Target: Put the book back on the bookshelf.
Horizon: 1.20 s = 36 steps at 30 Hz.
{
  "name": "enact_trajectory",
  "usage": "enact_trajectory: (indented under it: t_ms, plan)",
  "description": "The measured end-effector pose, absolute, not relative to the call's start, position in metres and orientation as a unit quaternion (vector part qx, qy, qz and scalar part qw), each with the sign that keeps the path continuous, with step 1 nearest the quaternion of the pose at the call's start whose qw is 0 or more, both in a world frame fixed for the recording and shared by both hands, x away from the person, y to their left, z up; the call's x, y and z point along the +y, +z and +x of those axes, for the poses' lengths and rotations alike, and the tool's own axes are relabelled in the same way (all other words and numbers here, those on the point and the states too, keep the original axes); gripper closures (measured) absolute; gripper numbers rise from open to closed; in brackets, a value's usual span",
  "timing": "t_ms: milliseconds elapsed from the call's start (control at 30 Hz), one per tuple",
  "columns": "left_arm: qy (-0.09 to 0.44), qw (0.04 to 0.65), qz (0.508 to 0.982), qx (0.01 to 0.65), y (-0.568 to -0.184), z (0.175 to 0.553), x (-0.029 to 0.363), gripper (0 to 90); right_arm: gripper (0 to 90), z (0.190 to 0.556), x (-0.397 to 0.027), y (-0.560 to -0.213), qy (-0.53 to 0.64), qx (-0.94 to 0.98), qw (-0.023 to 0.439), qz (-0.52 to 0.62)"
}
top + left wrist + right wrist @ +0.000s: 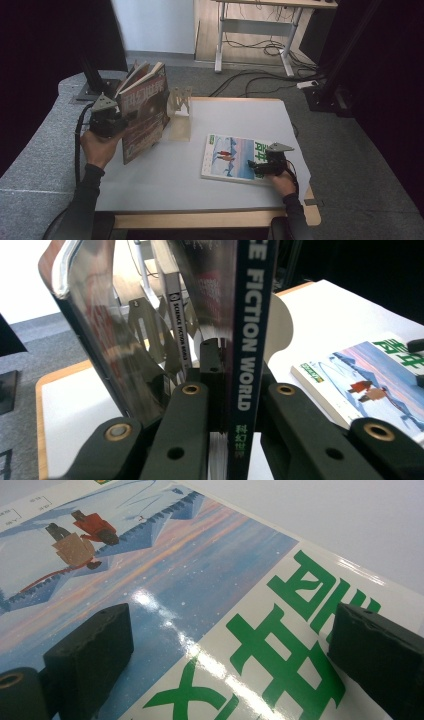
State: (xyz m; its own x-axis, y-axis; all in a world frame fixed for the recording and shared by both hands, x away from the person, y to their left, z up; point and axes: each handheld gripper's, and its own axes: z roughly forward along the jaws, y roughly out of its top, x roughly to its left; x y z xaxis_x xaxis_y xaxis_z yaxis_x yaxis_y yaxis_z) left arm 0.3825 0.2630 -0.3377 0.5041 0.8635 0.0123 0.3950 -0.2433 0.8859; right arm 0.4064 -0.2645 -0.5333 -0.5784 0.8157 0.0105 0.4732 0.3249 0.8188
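My left gripper [121,121] holds a red-covered magazine [146,112] upright at the table's left. In the left gripper view its jaws [232,407] are shut on the dark spine [250,325], which reads "Science Fiction World". At the right, a blue-and-white book [231,156] with green lettering lies flat. My right gripper [254,166] hovers low over that book's right part. In the right gripper view its gripper [235,655] is open, and the two pads [90,652] stand wide apart above the glossy cover [165,575] with nothing between them.
A metal bookend rack [180,112] stands behind the held magazine, and a second magazine [178,325] is upright in it. The white tabletop [165,175] has free room in front. Beyond the table are a desk frame [220,45] and floor cables [260,82].
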Motion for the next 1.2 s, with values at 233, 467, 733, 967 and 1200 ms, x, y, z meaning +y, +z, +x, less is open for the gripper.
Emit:
enact_trajectory:
  t_ms: [233,467,733,967,1200]
  plan:
    - [0.268,0.448,0.737,0.43,-0.343,0.39,0.257,84.2,3.7,0.406,-0.264,-0.533,0.412,0.787,0.208,0.409]
    - [0.28,0.452,0.725,0.438,-0.35,0.4,0.249,84.2,3.8,0.406,-0.265,-0.533,0.412,0.787,0.208,0.409]
    - [0.289,0.46,0.713,0.444,-0.356,0.408,0.244,84.2,3.8,0.406,-0.265,-0.533,0.412,0.787,0.207,0.41]
    - [0.296,0.466,0.703,0.448,-0.361,0.415,0.241,84.2,3.8,0.406,-0.265,-0.533,0.412,0.787,0.207,0.41]
    - [0.307,0.478,0.692,0.446,-0.371,0.421,0.236,84.2,3.8,0.406,-0.265,-0.533,0.413,0.786,0.206,0.41]
